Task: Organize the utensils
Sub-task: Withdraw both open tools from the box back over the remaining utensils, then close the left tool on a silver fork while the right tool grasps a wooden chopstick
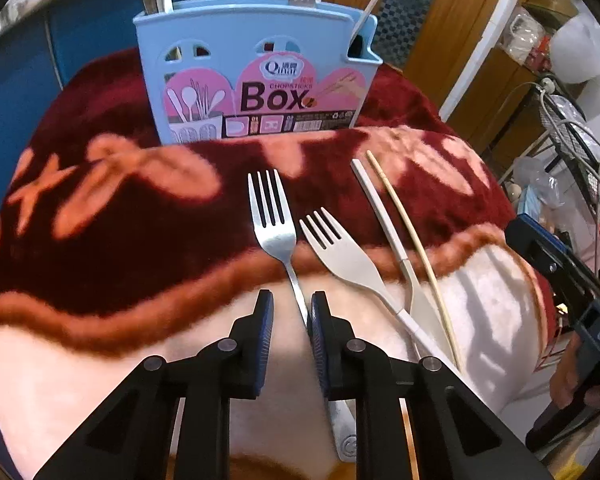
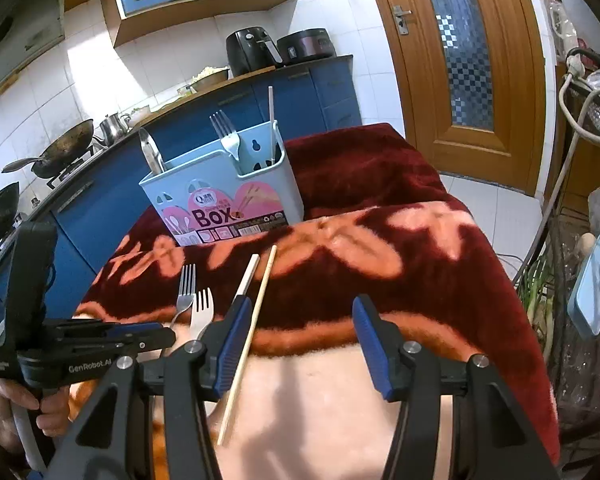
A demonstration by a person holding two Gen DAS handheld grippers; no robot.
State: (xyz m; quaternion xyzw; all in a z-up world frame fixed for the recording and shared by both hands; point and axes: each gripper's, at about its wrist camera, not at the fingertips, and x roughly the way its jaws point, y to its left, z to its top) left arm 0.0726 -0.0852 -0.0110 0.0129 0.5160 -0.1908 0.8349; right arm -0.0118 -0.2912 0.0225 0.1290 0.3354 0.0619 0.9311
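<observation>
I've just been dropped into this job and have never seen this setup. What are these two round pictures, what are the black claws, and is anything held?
There is no robot. A person holds a two-finger tool in each hand, and each tool carries a wide-angle camera looking along its fingers. One picture comes from the left tool, the other from the right tool.

On the red blanket lie a metal fork, a pale fork, a pale knife and a wooden chopstick. Behind them stands a blue box that already holds some utensils.

The left tool straddles the metal fork's handle but does not yet clamp it. The right tool is open and holds nothing.
</observation>
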